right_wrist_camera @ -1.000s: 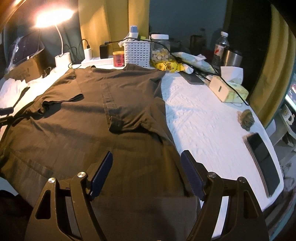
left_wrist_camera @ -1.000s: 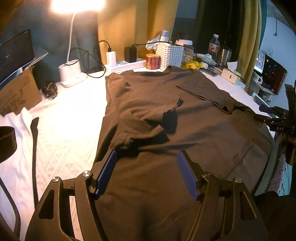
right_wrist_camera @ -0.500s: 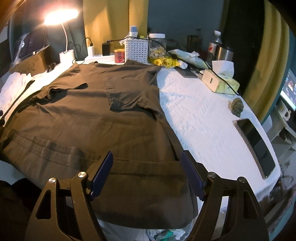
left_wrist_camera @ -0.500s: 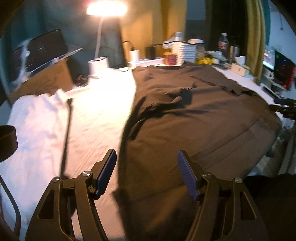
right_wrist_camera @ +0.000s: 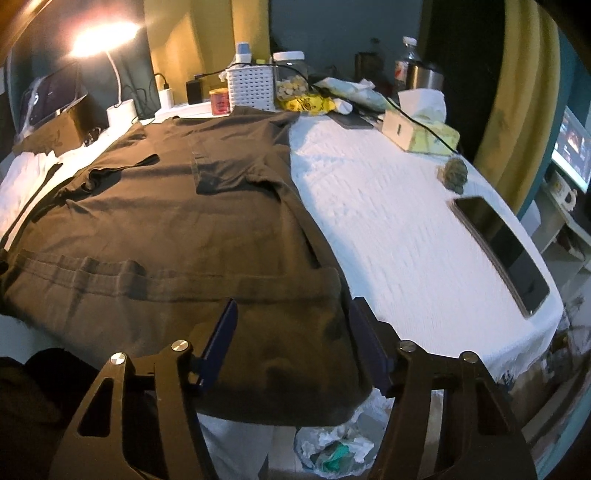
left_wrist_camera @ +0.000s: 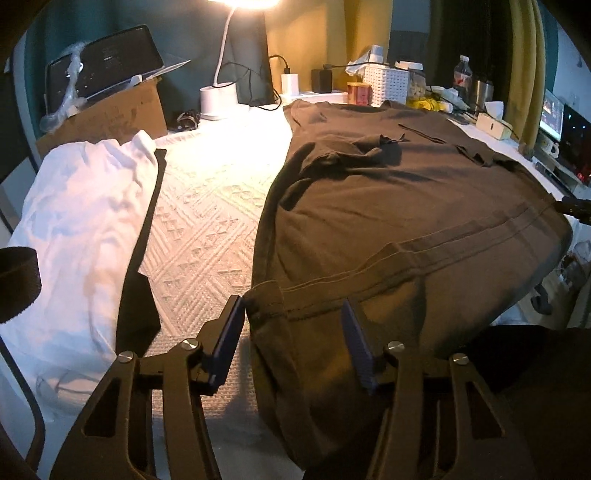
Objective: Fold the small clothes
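- Dark brown T-shirt [left_wrist_camera: 406, 206] lies flat on the table, its hem nearest.
- Left gripper [left_wrist_camera: 291, 332] fingers closing around the hem's left corner.
- Right gripper [right_wrist_camera: 291, 336] fingers closing around its right corner; neither pinches yet.

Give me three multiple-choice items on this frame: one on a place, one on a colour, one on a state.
1. The white garment lies where relative to the brown shirt in the left wrist view?
A left B right C on top

2. The gripper pads are:
A red B blue C white

3. The desk lamp is:
A off B on C tipped over

1 A: it lies left across the bare cloth.
2 B: both pads show dark blue.
3 B: its head glows brightly.
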Motion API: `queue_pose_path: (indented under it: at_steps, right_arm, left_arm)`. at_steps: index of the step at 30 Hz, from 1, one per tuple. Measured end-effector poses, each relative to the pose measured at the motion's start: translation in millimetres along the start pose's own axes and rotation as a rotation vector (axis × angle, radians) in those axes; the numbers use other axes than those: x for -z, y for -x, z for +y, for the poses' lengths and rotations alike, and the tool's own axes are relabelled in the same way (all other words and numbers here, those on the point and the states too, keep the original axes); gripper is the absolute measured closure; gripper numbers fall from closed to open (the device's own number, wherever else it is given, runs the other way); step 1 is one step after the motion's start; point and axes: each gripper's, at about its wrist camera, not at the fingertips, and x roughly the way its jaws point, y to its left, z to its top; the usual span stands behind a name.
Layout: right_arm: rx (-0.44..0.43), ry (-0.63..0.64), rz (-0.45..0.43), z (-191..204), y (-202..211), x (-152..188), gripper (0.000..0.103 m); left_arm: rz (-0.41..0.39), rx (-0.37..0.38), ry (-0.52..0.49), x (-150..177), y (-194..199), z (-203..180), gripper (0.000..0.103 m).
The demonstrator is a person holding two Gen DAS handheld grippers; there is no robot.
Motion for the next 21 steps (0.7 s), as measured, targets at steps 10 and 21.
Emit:
queue_pose_path:
  at_steps: [10,21]
  right_arm:
    - [-0.018,-0.012,0.015,-6,-15,1,0.056]
    - [-0.047,-0.006,-0.026,-8,-11,-7,0.094]
  left_arm:
    - [-0.032,-0.028,-0.007,0,5,-7,0.098]
    - [-0.136,-0.056,0.047,-10,34,0,0.098]
